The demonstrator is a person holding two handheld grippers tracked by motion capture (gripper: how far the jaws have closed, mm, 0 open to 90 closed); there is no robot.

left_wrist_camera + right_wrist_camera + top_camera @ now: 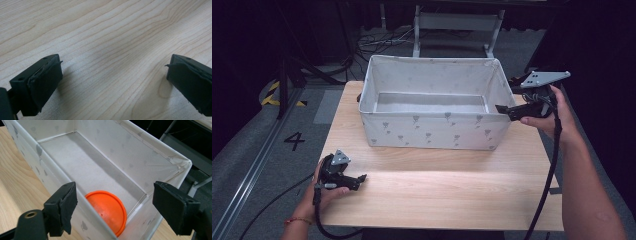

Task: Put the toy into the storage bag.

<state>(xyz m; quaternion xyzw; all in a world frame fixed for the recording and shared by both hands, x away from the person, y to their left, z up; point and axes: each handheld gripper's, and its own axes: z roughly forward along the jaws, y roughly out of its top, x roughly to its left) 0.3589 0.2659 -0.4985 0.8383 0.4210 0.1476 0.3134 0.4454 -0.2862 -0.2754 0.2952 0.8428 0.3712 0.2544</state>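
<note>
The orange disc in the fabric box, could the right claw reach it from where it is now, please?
Probably yes: the right claw hangs open at the box's open top, near the end where the orange disc lies, with nothing covering it.

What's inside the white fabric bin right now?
An orange disc, possibly a lid or plate, leans in the corner of the fabric bin nearest the right gripper. The near wall hides its lower edge; the remaining visible floor looks bare.
</note>
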